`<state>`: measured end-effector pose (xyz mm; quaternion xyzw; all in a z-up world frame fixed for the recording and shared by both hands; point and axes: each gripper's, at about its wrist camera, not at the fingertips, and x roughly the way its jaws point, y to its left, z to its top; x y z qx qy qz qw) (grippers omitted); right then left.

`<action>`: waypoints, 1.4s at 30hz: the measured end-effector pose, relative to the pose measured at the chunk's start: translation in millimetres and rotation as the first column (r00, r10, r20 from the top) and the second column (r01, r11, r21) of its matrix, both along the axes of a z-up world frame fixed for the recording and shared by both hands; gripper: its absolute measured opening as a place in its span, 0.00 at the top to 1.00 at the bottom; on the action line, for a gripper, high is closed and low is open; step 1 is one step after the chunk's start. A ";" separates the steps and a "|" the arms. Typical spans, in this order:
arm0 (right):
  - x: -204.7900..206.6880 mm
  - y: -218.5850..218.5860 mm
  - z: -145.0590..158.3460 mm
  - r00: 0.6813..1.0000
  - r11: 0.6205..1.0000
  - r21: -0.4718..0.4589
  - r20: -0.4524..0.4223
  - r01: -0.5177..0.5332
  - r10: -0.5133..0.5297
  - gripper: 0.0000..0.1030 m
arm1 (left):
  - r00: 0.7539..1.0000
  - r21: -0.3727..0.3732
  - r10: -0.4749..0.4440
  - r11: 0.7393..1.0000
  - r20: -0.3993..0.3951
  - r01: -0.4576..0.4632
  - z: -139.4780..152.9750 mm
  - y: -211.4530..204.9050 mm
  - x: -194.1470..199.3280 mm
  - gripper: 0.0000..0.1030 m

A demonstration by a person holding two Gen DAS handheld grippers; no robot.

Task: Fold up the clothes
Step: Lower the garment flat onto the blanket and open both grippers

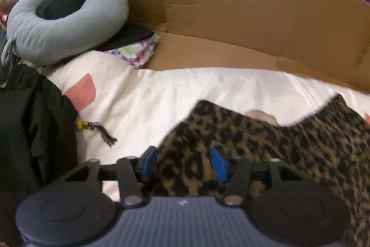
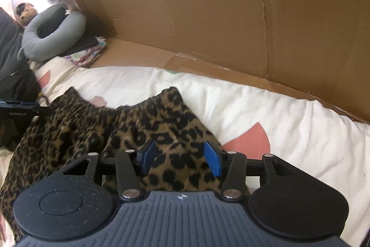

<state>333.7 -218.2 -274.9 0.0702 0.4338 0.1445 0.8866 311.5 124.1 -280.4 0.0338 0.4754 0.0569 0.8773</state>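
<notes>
**Leopard-print garment sits right under both grippers, spread sideways between them**

Leopard-print garment [image 2: 143, 131] is the thing to watch. Left gripper [image 1: 182, 162] has its blue pads spread apart with the fabric lying between and under them, nothing pinched as far as I can tell. Right gripper [image 2: 181, 160] is the same deal: pads apart, hovering over or resting on the cloth, no clamp. Going outward, the garment runs left-to-right across the white bedsheet [image 2: 254, 112], so its long axis lies crosswise to both sets of fingers. The left one sits over the cloth's left end and the right one over its right end, so each looks about equally close to its own side. The far edge looks wavy, with a dip in the middle. Beyond that is a cardboard wall [image 2: 208, 15], and off to the left a grey neck pillow [image 1: 57, 22] and some black clothing [image 1: 34, 131]. Whether it's already been folded once, I can't say.
</notes>
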 end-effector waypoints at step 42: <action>-225.1 -84.9 66.4 0.995 0.995 0.086 0.083 0.053 -0.060 0.34 | 0.999 -0.125 -0.010 0.992 -0.045 0.004 81.2 -98.7 -214.2 0.32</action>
